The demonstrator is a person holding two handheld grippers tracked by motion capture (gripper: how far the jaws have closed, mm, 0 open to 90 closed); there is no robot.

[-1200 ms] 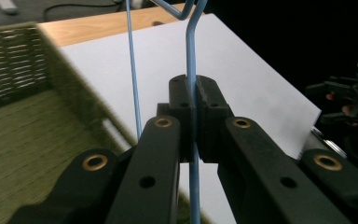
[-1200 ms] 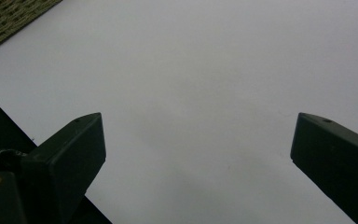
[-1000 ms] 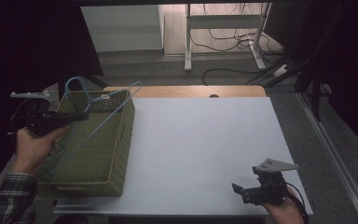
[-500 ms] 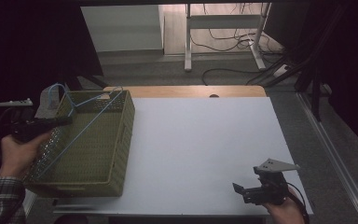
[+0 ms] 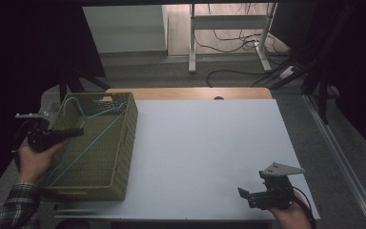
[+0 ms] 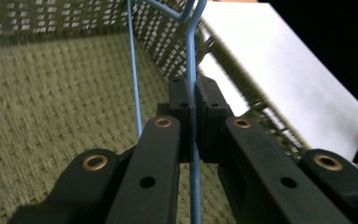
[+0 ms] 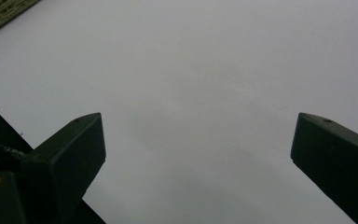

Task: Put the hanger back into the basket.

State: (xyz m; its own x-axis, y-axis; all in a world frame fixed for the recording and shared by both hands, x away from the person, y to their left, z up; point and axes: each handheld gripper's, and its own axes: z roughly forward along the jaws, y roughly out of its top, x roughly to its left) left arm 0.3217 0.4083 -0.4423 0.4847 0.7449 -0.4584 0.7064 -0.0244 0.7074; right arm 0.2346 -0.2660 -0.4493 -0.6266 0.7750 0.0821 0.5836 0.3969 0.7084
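Note:
A blue wire hanger (image 5: 96, 137) lies slanted inside the green woven basket (image 5: 128, 148) on the left of the white table. My left gripper (image 5: 77, 131) reaches in over the basket's left rim and is shut on the hanger. In the left gripper view the blue hanger wire (image 6: 191, 65) runs straight between the closed tips of the left gripper (image 6: 194, 95), above the basket floor (image 6: 51, 112). My right gripper (image 5: 244, 193) rests near the table's front right edge, open. In the right gripper view the right gripper (image 7: 198, 135) has its jaws wide apart with nothing between them.
The white table (image 5: 209, 138) stretches from the basket to the right gripper. A wooden strip (image 5: 190, 93) borders its far edge. A desk frame (image 5: 228, 33) and cables stand on the floor beyond. A corner of the basket (image 7: 0, 11) shows in the right gripper view.
The left gripper has carried the hanger from above the basket's rim down into the basket. The right gripper has stayed in place.

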